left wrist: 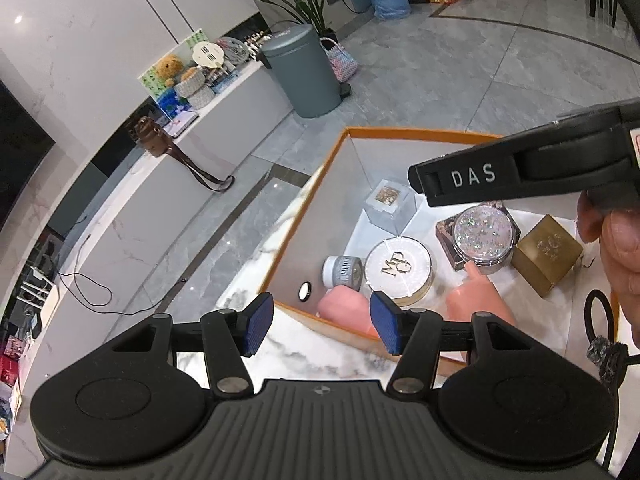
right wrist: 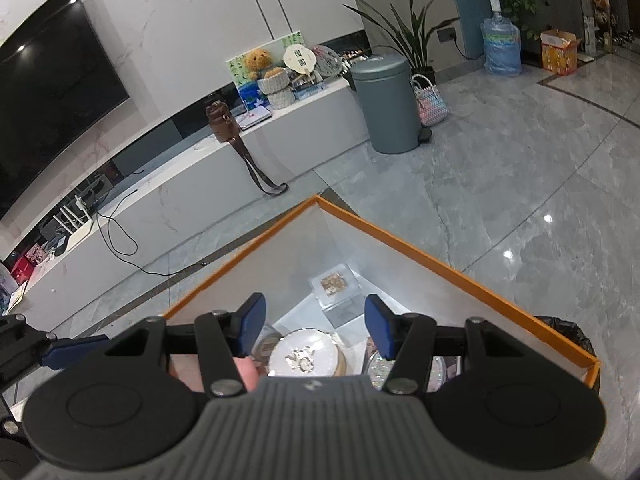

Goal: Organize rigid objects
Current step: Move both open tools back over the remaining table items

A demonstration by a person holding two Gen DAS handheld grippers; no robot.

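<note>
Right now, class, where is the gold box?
In the left wrist view, the gold box sits inside the orange-rimmed box, toward its right side, right of the glitter-topped jar.

Marble table point(left wrist: 248, 280) — orange box point(left wrist: 400, 133).

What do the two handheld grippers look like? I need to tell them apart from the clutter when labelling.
Both match: the left gripper and right gripper have black ribbed bodies, round side discs, silver pivot pins and blue textured pads. The left camera shows white "DAS" lettering on the right one's finger.
</note>
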